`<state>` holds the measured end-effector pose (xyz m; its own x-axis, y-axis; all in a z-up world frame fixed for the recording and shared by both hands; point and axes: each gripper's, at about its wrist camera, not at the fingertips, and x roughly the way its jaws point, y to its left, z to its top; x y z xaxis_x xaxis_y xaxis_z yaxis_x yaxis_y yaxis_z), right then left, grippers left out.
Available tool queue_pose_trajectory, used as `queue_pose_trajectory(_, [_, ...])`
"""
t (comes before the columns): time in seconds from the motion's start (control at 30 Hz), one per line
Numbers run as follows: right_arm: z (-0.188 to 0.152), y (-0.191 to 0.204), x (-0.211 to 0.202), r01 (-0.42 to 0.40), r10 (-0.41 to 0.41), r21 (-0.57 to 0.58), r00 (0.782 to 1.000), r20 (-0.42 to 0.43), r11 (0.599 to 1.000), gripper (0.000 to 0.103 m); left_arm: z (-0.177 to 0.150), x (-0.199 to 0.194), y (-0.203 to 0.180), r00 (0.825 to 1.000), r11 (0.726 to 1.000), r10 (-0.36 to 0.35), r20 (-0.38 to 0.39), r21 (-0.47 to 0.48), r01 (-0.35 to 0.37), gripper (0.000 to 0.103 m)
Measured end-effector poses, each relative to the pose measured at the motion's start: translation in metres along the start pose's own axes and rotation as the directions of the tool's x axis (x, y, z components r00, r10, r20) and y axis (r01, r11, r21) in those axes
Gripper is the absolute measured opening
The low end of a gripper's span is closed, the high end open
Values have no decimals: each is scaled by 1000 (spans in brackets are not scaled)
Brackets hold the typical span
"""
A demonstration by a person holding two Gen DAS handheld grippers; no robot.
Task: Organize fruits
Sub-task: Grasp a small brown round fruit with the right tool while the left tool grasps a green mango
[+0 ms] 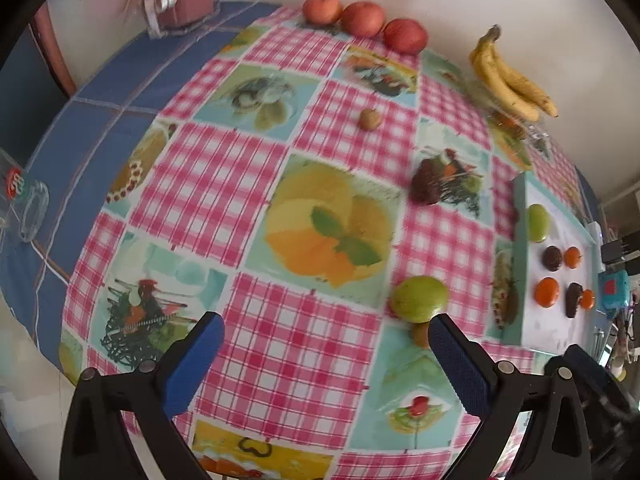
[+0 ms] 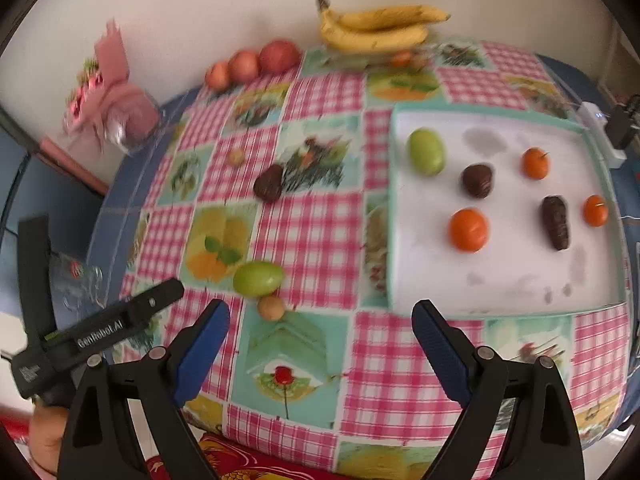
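The table (image 2: 304, 240), covered in a pink-checked cloth with printed fruit panels, fills both views. On its right part sits a shallow white tray (image 2: 500, 280) with a teal rim. In the tray lie a green fruit (image 2: 426, 151), a larger orange fruit (image 2: 469, 229), two small orange fruits (image 2: 535, 163) with stems, a rounded dark fruit (image 2: 477, 180) and a longer dark fruit (image 2: 555, 222), all apart from one another.

Against the wall at the far edge lies a bunch of bananas (image 2: 376, 28), and to its left three red apples (image 2: 252, 64) stand in a row, touching.

The left hand-held gripper (image 1: 326, 322) has its blue-padded jaws spread wide above the cloth, with nothing between them. The right hand-held gripper (image 2: 320, 312) is likewise spread wide and empty, pointing steeply down at the table just before the tray's near edge.

On the open cloth, a green fruit (image 1: 419, 298) lies beside the left hand-held gripper's right finger tip, with a small tan fruit (image 2: 271, 307) touching it on the near side. A dark heart-shaped fruit (image 2: 270, 183) lies further back, and a small brownish fruit (image 1: 370, 119) sits beyond that, well apart.
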<state>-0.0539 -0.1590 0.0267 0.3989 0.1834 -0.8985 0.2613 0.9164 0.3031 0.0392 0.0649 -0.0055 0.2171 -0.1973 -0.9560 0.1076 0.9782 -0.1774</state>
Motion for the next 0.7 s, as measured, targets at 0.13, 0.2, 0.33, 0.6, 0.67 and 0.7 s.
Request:
queue_pose_trajectory(0.13, [-7, 23, 25, 13, -17, -71, 998, -55, 997, 92, 1, 14, 12, 998, 999, -35, -49, -33, 33, 103])
queue_pose_trajectory(0.2, [-9, 31, 37, 19, -26, -94, 996, -83, 995, 92, 1, 20, 16, 997, 999, -35, -63, -40, 32, 103])
queue_pose_trajectory(0.33, [-12, 42, 60, 31, -49, -136, 990, -134, 990, 89, 3, 28, 26, 997, 997, -37, -74, -63, 32, 103])
queue_pose_trajectory(0.6, [-9, 49, 82, 32, -65, -176, 981, -185, 984, 63, 14, 34, 29, 996, 998, -33, -77, -56, 29, 103])
queue_pose_trajectory(0.67, [-8, 52, 86, 25, -61, -183, 979, -193, 983, 62, 16, 34, 28, 996, 998, -36, -76, -56, 31, 103])
queue_pose_trajectory(0.7, [-7, 53, 87, 20, -57, -187, 979, -195, 982, 61, 18, 35, 27, 996, 998, -36, -77, -56, 32, 103])
